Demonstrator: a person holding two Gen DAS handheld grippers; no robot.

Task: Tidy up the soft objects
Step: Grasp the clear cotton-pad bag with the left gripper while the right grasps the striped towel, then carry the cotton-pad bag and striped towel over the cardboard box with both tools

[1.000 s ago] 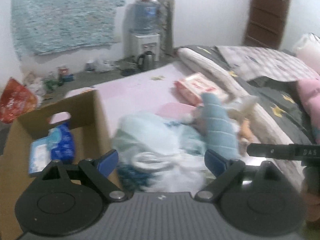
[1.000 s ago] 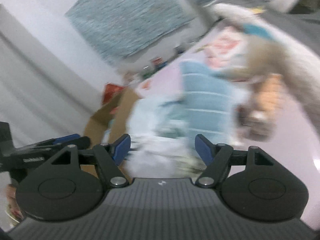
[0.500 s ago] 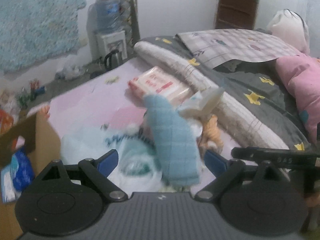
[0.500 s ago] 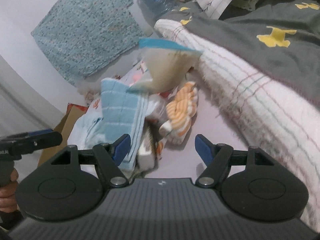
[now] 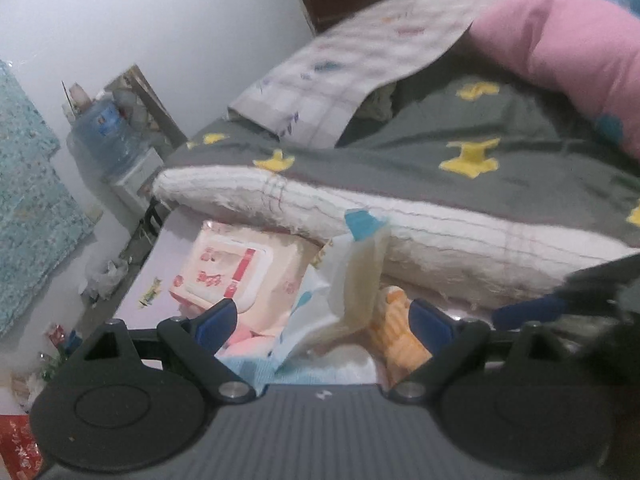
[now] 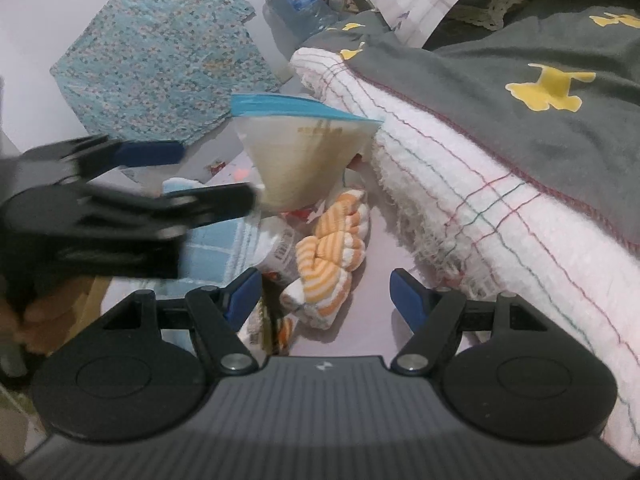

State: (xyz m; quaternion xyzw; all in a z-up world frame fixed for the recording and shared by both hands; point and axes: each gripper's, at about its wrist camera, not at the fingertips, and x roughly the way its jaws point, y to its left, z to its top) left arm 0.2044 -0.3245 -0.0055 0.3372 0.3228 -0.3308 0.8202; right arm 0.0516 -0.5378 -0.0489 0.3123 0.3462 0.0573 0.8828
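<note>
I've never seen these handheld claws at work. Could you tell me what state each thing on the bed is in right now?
Left claw: open, empty.
Right claw: open, empty.
Orange striped socks: bundled, lying on the sheet.
Blue-topped bag: propped upright in the pile.
Pink wipes pack: lying flat, lid closed.
White blanket: rolled alongside the pile.

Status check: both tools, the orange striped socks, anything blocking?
Left tool open, empty. Right tool open, empty, aimed at orange striped socks. Blue-topped packet leans just behind; left tool crowds the pile.
</note>
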